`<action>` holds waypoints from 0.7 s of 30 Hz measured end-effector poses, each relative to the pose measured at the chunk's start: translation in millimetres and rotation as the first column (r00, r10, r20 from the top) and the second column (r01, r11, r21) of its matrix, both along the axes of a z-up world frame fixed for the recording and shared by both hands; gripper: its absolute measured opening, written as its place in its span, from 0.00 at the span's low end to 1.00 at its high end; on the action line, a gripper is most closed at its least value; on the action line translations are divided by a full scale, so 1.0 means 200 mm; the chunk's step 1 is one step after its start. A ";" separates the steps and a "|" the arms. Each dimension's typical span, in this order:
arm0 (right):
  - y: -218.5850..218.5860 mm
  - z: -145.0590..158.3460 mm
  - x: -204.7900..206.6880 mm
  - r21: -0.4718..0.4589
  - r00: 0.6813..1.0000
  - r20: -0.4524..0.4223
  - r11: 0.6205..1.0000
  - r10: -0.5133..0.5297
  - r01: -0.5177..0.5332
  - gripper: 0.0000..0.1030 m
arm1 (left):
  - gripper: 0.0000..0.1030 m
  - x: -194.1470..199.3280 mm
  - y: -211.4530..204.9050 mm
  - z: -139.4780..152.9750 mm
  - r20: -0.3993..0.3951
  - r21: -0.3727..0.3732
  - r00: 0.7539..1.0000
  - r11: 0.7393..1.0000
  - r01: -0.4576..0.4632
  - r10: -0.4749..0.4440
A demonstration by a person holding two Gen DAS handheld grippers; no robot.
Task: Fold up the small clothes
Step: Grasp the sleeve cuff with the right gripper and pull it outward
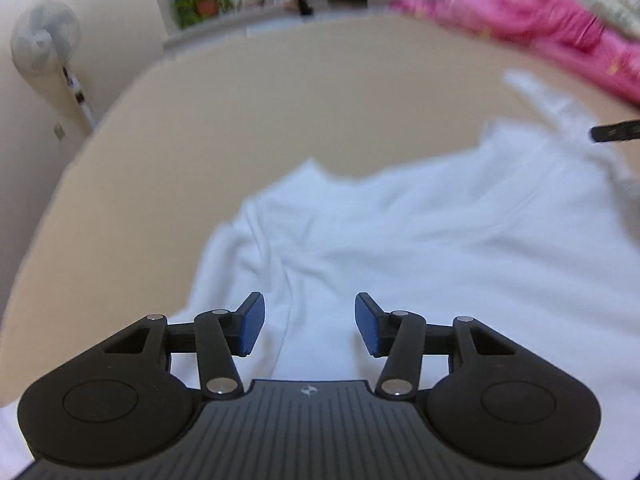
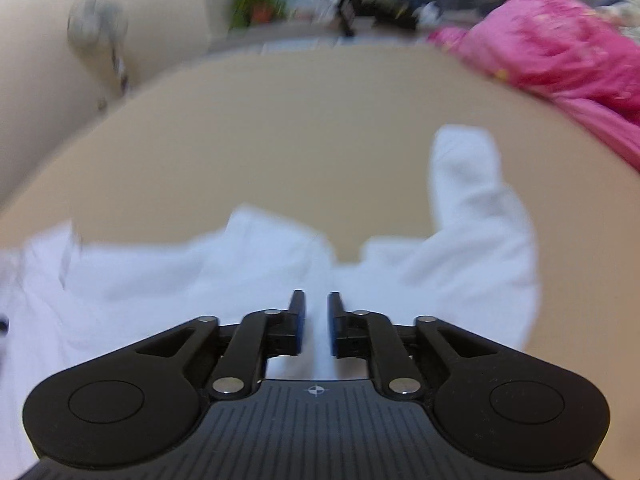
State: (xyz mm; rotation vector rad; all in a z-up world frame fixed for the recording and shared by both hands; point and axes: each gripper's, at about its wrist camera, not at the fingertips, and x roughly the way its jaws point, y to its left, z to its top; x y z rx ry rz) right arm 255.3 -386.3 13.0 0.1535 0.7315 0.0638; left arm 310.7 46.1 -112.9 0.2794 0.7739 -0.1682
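A white long-sleeved garment (image 1: 420,248) lies spread and rumpled on a beige surface (image 1: 260,120). My left gripper (image 1: 310,326) is open, just above the garment's near part, with cloth showing between its blue pads. The right gripper's tip (image 1: 616,132) pokes in at the right edge over a sleeve. In the right wrist view the garment (image 2: 200,280) fills the near half and one sleeve (image 2: 468,192) reaches away. My right gripper (image 2: 316,326) is nearly shut with a fold of white cloth between its pads. Both views are blurred.
A pink quilt (image 1: 540,20) lies bunched at the far right of the surface, also in the right wrist view (image 2: 560,48). A standing fan (image 1: 44,40) is off the left edge. A potted plant (image 1: 204,2) and clutter stand at the back.
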 end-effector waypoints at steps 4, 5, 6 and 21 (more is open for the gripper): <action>-0.35 0.11 -0.05 0.018 0.989 0.076 0.992 -0.127 0.126 0.23 | 0.63 -0.20 -0.04 0.27 0.015 -0.011 0.996 0.996 -0.088 0.088; -0.47 0.10 -0.03 0.051 0.982 0.071 0.984 -0.173 0.169 0.23 | 0.63 -0.26 -0.01 0.31 0.002 -0.051 0.993 0.992 -0.117 0.118; -0.58 0.08 -0.02 0.081 0.973 0.060 0.972 -0.223 0.218 0.23 | 0.63 -0.35 0.02 0.35 -0.003 -0.104 0.990 0.984 -0.141 0.142; -0.96 -0.35 0.53 0.349 0.906 -0.144 0.836 -0.398 0.423 0.26 | 0.58 -0.52 0.15 0.33 0.016 -0.253 0.926 0.897 -0.362 0.378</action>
